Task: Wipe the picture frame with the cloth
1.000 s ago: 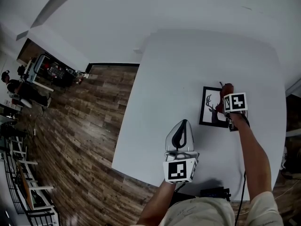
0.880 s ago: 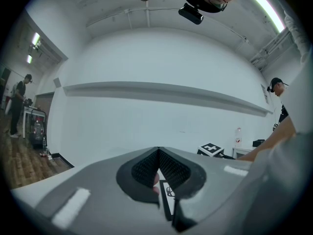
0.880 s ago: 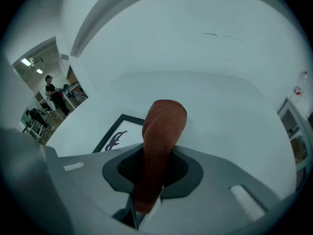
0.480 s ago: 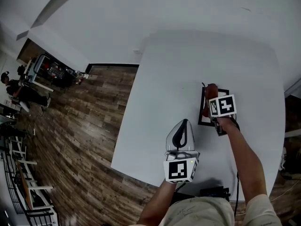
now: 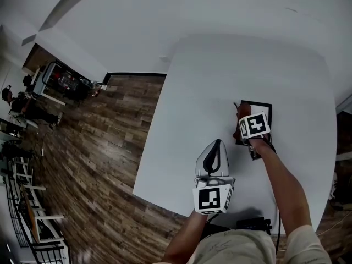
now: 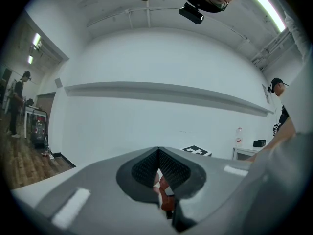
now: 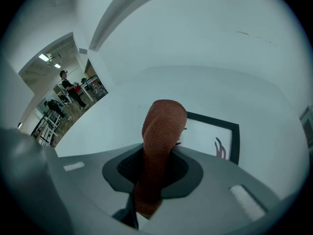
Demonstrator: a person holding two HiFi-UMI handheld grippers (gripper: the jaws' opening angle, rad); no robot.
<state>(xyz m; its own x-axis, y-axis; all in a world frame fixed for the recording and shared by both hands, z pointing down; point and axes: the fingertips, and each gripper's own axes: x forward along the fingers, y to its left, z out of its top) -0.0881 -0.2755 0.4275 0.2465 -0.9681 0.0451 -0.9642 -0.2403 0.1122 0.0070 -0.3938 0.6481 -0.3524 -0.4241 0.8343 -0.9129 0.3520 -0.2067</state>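
- Picture frame (image 5: 263,104) is lying flat on the white table (image 5: 209,76), toward its right side, with the right gripper (image 5: 242,116) sitting over the frame's left edge.
- Right gripper's jaws are pinching a rust-red cloth (image 7: 164,124), which is sticking out past them in front of the frame's left border; actual contact cannot be told.
- Left gripper (image 5: 214,147) is hanging near the table's front edge, well apart from the frame, jaws pressed together on nothing.
- Risk, as a judgement: nothing is bracing the frame, so a firm sideways stroke could be sliding it across the smooth table instead of cleaning it.
- Second risk: the cloth is bunching into 1 narrow roll, so the hard jaw tips could be scraping the glass.
- Right gripper view is showing the cloth's knit and a red mark on the picture. The head view is hiding both behind the marker cube, yet it alone is showing where the 2 grippers are standing.
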